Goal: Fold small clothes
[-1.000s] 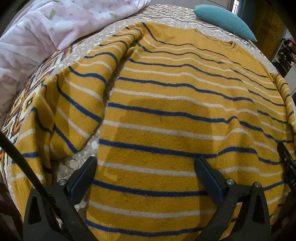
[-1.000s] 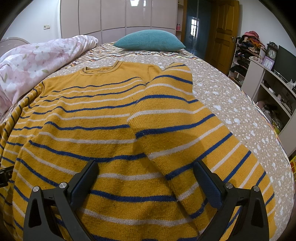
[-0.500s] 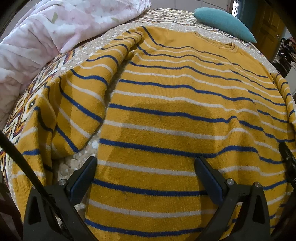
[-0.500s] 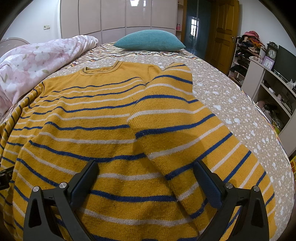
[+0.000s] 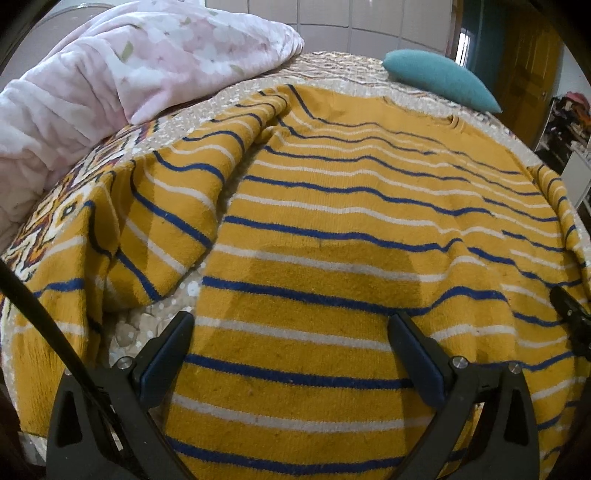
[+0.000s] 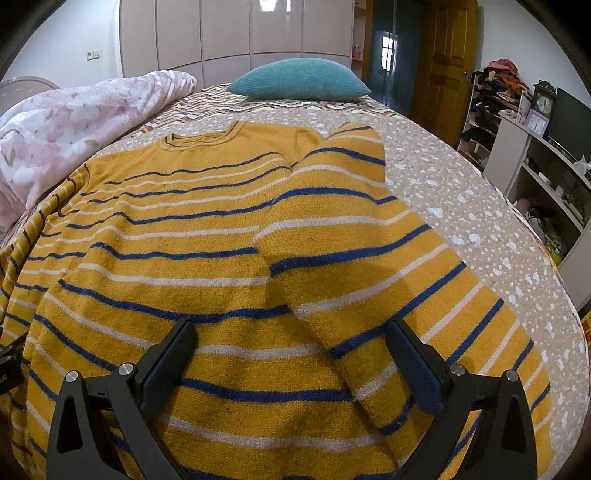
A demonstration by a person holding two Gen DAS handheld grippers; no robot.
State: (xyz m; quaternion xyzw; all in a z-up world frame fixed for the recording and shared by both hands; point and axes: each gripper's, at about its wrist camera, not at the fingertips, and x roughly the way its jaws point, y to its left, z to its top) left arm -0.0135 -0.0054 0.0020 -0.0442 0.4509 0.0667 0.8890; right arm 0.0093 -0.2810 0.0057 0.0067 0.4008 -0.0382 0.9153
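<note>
Left gripper [image 5: 291,341] pulled back slightly, both grippers spread wide, empty, right gripper [image 6: 291,341] over knitted striped sweater [image 6: 207,258], speckled bedspread [image 6: 461,206], teal pillow [image 6: 299,85].

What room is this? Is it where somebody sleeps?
Most likely a bedroom. The striped yellow sweater lies spread on a bed that has a teal pillow and a pink flowered blanket, and tall wardrobe doors line the far wall.

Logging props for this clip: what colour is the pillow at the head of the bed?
Teal pillow, plain with no pattern; clearest in the right wrist view.
</note>
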